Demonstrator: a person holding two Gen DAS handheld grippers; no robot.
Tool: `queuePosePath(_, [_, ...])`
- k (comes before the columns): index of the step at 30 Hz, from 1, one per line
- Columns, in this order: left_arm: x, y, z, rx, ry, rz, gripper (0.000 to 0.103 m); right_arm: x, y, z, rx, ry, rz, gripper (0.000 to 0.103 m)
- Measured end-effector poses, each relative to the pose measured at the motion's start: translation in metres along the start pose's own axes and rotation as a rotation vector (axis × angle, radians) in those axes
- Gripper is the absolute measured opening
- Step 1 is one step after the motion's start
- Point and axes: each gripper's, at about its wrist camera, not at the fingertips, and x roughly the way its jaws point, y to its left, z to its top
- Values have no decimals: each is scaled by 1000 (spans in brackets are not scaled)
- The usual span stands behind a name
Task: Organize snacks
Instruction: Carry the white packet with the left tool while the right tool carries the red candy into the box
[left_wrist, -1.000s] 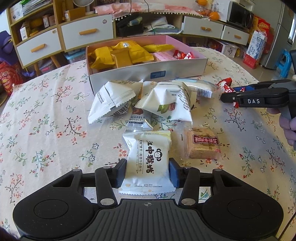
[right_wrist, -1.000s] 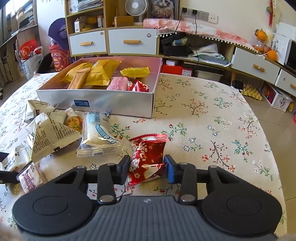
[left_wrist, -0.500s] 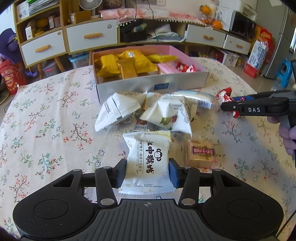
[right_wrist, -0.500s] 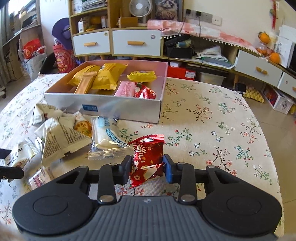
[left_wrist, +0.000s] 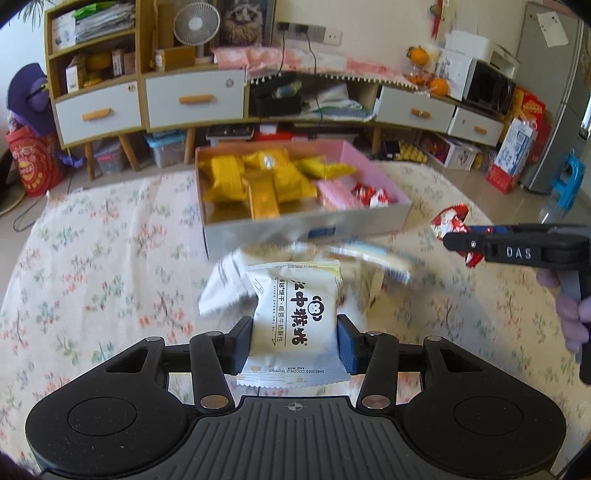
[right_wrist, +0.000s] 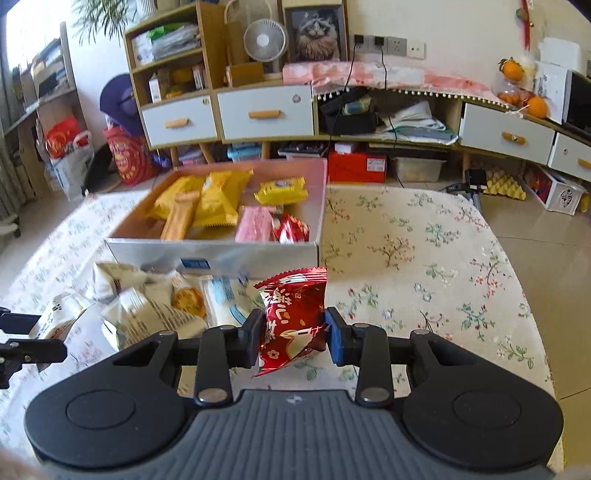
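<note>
My left gripper (left_wrist: 294, 341) is shut on a white snack packet (left_wrist: 295, 314) with a monkey logo, held above the table. My right gripper (right_wrist: 294, 334) is shut on a red foil snack packet (right_wrist: 291, 317), also lifted; it shows in the left wrist view (left_wrist: 452, 229) at the right. The open box (left_wrist: 306, 230) with pink inner walls holds yellow, pink and red snacks. It also shows in the right wrist view (right_wrist: 214, 254). Several white packets (right_wrist: 147, 314) lie in front of the box.
The table has a floral cloth (right_wrist: 424, 266). Behind it stand cabinets with drawers (left_wrist: 195, 99), shelves and floor clutter. The right table edge (right_wrist: 532, 295) drops to a tiled floor.
Both grippers have risen with their packets and moved toward the box. The loose packets and the brown biscuit packet have dropped lower in view or behind the held packet.
</note>
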Motion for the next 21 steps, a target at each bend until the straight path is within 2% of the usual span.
queuePosePath(5, [14, -1, 33, 20, -16, 10, 45, 1, 4, 15, 11, -42, 21, 32])
queuePosePath(13, [48, -5, 92, 17, -63, 24, 45, 27, 19, 46, 51, -71, 55, 32])
queuePosePath(21, [83, -5, 108, 15, -65, 10, 45, 53, 26, 59, 43, -88, 74, 32])
